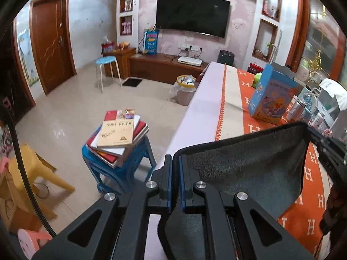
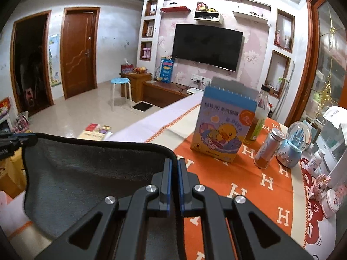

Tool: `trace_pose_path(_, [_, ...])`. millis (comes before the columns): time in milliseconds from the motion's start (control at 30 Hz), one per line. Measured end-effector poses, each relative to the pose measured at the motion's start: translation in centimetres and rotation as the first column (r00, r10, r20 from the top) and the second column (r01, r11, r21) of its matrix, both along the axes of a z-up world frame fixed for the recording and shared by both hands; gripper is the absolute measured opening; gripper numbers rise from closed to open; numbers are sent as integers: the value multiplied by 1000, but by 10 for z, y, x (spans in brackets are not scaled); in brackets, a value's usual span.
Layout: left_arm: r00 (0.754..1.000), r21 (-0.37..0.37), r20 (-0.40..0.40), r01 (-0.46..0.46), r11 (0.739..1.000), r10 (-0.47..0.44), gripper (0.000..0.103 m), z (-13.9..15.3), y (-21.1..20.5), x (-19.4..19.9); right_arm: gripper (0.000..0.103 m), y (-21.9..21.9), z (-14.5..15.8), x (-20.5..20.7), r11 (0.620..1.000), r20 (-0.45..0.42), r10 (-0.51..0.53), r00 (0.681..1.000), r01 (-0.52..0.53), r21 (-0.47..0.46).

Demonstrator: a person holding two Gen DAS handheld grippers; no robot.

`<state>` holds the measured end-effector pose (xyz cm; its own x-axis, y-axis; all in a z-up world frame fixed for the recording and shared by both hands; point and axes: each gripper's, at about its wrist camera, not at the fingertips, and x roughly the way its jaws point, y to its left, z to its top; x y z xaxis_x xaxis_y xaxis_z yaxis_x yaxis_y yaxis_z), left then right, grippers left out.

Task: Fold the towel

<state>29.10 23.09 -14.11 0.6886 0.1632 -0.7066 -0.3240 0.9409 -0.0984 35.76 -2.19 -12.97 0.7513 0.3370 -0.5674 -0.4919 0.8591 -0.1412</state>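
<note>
A dark grey towel with a black hem hangs stretched between my two grippers above the table. My left gripper is shut on its left top corner. My right gripper is shut on its right top corner, and the towel spreads to the left of it. In the left wrist view the right gripper's body holds the far corner. In the right wrist view the left gripper's body shows at the towel's far end. The towel's lower part hangs out of sight.
The table has an orange cloth with white H marks. On it stand a blue duck box, a bottle, a can, a snow globe and small jars. A blue stool with books stands left of the table.
</note>
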Motion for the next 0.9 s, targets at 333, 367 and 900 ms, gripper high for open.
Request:
trace_pose_path(333, [997,0,-63,-55,998,55,5,-44,3,29,6,9,-40,24,1000,-29,-11,1000,12,5])
trace_pose_path(367, [995,-2,-74,-61,998,60,5,-47,3,32,7,10,-42,26,1000,-37,-10,999,10,9])
trace_pose_path(900, [987,-62,-98,-130,990,124,54,-33,0,6,52,1,-30,10,999,-14,-48,999,49,20])
